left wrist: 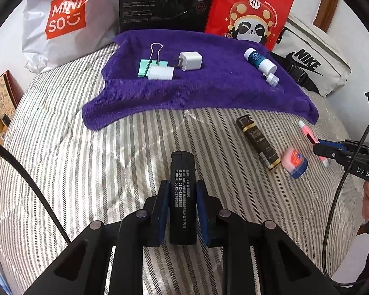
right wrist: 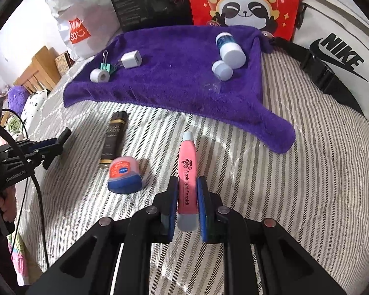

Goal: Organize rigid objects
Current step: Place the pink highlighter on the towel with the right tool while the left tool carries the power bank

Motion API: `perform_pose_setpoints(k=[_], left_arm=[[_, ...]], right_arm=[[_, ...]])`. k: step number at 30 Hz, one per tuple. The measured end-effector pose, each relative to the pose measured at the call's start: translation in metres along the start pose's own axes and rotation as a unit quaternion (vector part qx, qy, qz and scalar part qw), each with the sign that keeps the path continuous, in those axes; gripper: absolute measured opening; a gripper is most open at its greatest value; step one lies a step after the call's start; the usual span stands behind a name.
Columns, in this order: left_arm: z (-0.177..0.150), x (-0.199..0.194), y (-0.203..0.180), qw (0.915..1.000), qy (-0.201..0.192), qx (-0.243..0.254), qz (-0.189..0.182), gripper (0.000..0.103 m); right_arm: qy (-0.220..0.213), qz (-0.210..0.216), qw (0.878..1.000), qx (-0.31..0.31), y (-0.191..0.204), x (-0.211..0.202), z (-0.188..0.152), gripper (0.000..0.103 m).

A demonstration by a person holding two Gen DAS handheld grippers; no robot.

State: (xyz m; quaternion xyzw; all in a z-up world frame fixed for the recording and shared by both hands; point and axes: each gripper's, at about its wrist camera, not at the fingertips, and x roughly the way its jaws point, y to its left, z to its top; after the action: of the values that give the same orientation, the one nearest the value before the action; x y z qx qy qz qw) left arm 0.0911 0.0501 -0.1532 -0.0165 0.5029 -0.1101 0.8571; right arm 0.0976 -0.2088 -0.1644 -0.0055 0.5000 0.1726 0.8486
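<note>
Fuzzy purple cloth towel [left wrist: 209, 93], woven striped bedcover [left wrist: 86, 159], glossy pink plastic earpick [right wrist: 188, 179], crinkled white bag [left wrist: 61, 24]

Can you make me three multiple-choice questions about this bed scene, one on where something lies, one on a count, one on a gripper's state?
1. Where does the white charger lie?
A. on the purple towel
B. on the bare striped bedspread
C. inside the Nike bag

2. How many items lie on the striped bedspread ungripped?
A. none
B. two
C. five

3. What is the right gripper doing?
A. open, empty
B. shut on the pink flashlight earpick
C. shut on a charger

Answers: 1 A, it rests on the towel beside the binder clip. 2 B, the dark tube and lip balm jar. 3 B, both pads press its sides.
</note>
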Motion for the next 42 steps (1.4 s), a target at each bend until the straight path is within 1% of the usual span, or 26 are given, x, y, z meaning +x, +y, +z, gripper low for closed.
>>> perform_pose_setpoints(k=[2,8,13,19,23,32,39,42], left_arm=[[0.005,-0.002,0.0,1.0,-0.004,0.001,0.003,0.021],[0.023,-0.007,0.0,0.9999,-0.012,0.003,-0.005,0.021],[0.041,-0.007,0.001,0.9998,-0.019,0.005,-0.006,0.021],[0.063,-0.004,0.004,0.9997,-0.024,0.007,-0.001,0.021],[0.074,-0.003,0.009,0.9996,-0.027,0.009,0.001,0.021],[0.099,0.003,0.025,0.9993,-0.036,0.001,-0.004,0.021],[0.105,0.006,0.038,0.9992,-0.037,-0.011,-0.007,0.021],[0.105,0.009,0.041,0.9993,-0.035,-0.013,-0.007,0.021]], right_arm=[[-0.004,0.005,1.0,0.002,0.0,-0.003,0.002,0.015],[-0.016,0.026,1.0,0.001,0.003,-0.009,0.013,0.015],[-0.025,0.04,0.999,-0.001,0.004,-0.011,0.028,0.015],[-0.042,0.036,0.998,-0.001,-0.002,-0.01,0.058,0.015],[-0.056,0.031,0.998,0.001,-0.01,-0.007,0.085,0.015],[-0.055,0.019,0.998,-0.006,-0.013,0.026,0.148,0.015],[-0.033,0.002,0.999,-0.015,-0.008,0.066,0.177,0.015],[-0.019,-0.004,1.0,-0.009,-0.01,0.085,0.186,0.015]])
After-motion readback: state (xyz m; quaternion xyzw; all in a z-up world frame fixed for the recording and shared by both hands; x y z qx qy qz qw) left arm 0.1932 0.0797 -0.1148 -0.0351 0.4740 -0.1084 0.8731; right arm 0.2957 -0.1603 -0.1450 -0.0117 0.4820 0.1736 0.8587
